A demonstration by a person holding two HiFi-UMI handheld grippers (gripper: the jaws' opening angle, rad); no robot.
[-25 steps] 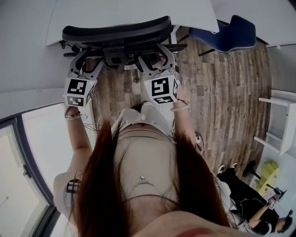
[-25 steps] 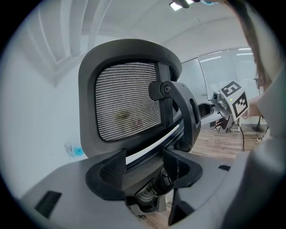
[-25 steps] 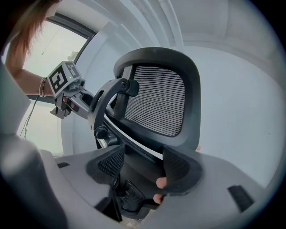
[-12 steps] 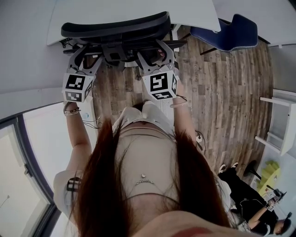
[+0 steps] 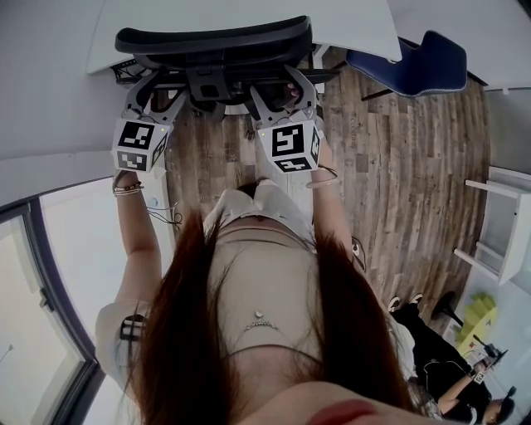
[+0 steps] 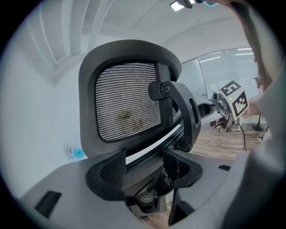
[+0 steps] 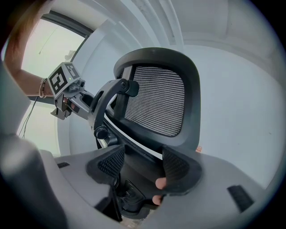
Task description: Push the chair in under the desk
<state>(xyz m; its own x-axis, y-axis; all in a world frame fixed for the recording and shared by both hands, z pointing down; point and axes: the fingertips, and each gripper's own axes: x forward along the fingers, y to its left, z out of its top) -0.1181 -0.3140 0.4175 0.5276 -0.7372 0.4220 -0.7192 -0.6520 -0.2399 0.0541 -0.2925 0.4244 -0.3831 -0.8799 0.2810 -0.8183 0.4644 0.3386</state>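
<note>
As a person leans over a wooden floor, two hand-held grippers meet the back of an office chair, at the 12 o'clock end of the head view. The left gripper, toward 11 o'clock, has its jaws spread apart, the lower frame of the mesh backrest crossing the gap between them. The right gripper, just right of 12 o'clock, is likewise spread, its pads set on either side of the backrest's bottom rim and not clamped on it; fingers of a hand show just below its right pad. Beyond both tools, the chair stands upright with its black backrest facing the person and its seat hidden under the white desk, whose edge lies just past the top of the backrest. A blue chair sits by the desk at 1 o'clock.

The push appears to be under way and near its end. The next move seems to call for even pressure from both grippers, straight toward 12 o'clock, so the chair rolls in square and does not swivel, stopping once the backrest nears the desk edge.
</note>
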